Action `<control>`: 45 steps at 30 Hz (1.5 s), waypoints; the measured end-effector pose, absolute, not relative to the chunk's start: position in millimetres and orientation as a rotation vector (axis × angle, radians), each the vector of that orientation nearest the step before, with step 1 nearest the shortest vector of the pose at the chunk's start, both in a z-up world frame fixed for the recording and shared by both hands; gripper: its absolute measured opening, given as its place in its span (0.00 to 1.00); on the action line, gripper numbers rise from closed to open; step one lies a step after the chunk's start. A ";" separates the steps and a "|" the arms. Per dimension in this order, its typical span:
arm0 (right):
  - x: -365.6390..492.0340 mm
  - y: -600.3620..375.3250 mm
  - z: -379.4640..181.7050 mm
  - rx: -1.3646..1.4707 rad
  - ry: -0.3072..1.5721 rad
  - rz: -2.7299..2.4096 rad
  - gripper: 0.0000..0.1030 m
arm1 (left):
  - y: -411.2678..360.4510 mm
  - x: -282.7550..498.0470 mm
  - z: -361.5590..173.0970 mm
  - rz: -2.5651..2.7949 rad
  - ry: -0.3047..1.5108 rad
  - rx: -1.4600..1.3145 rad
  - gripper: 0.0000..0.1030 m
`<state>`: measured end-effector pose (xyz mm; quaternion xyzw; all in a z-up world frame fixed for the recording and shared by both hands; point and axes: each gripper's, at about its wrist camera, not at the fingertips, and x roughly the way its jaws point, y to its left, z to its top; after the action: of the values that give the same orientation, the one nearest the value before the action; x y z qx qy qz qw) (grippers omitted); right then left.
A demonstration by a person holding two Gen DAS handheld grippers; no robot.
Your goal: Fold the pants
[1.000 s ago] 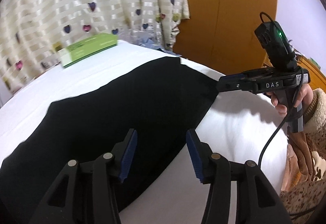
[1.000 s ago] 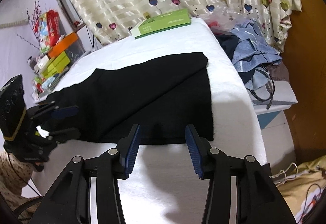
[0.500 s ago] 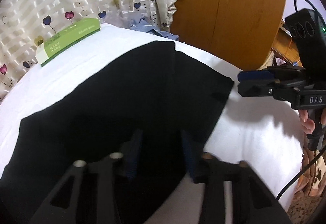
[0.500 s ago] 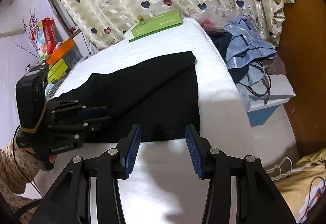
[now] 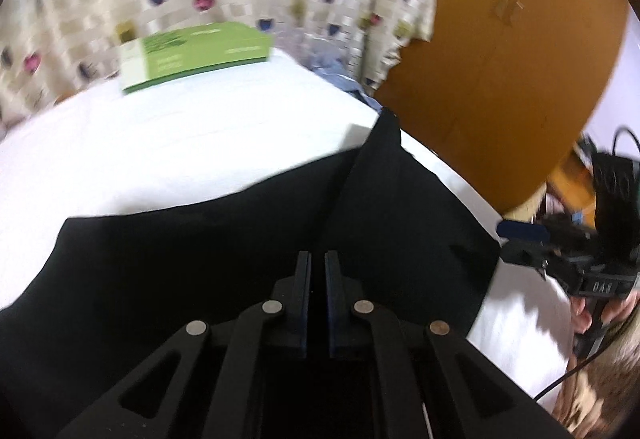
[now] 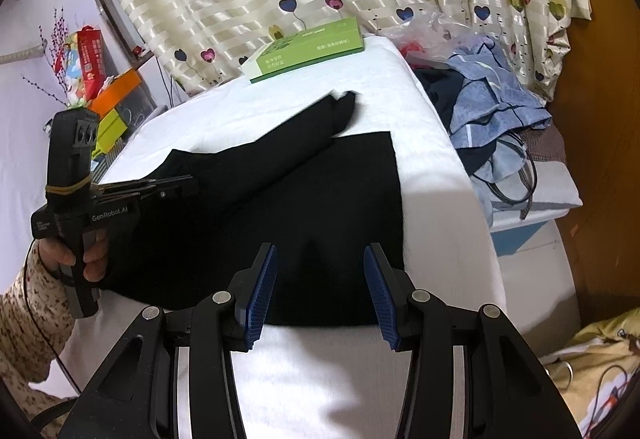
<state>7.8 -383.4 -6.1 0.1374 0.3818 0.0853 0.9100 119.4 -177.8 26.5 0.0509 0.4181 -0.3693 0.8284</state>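
- On the side of the left gripper (image 6: 188, 186), in the right wrist view, we read "GenRobot.AI" in pale letters on its black body.
- A small white label sits on that gripper's rear end, left of the brand; we cannot read its print.
- On the right gripper (image 5: 520, 239), in the left wrist view, we see pale letters that look like "DAS", upside down and blurred.
- The green box (image 6: 308, 50) on the bed carries white Chinese print on its lid; it is too small for us to read.
- The red packet (image 6: 89, 60) on the shelf at the left bears printing we cannot make out.
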 end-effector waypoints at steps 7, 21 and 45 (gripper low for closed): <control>37.0 -370.3 -4.5 0.254 0.807 0.188 0.45 | -151.4 142.3 13.3 -0.677 0.928 0.012 0.07; 111.1 -372.4 -2.9 0.344 0.803 0.311 0.49 | -127.9 122.3 18.3 -0.847 0.934 -0.072 0.43; 106.1 -382.8 -3.0 0.468 0.836 0.418 0.08 | -140.5 89.7 15.2 -0.961 0.960 -0.039 0.46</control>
<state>106.1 -382.8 -3.0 0.2234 0.3991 0.1994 0.8666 89.7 -140.5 15.2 -0.0179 0.4440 -0.4446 0.7778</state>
